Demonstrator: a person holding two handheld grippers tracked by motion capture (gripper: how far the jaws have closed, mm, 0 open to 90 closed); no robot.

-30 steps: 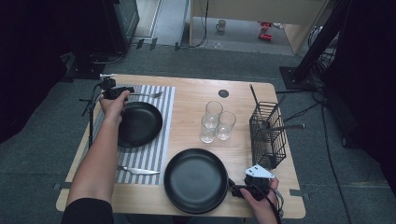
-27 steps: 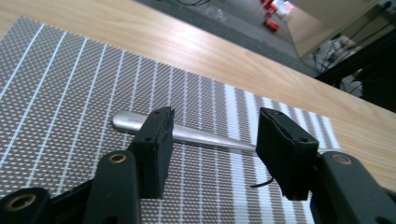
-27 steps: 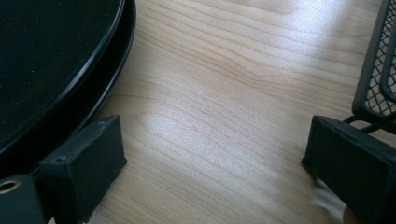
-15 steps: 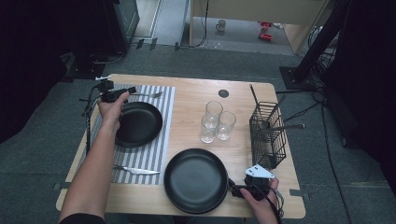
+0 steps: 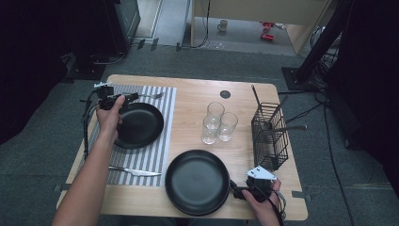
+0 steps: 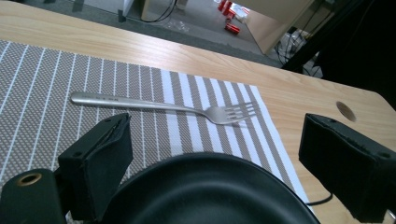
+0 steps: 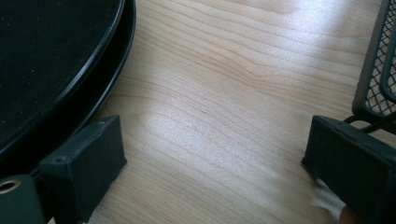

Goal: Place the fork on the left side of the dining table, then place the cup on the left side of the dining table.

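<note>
Left gripper lifted off fork, jaws just opened, empty

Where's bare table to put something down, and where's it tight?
Free: the wood strip between the striped mat and the glasses, reaching the far edge by the hole; also the near-left corner below the knife. Tight: between the front plate and basket, where the right hand-held gripper sits.

A light wooden table stands on grey carpet, with dark surroundings behind.
</note>
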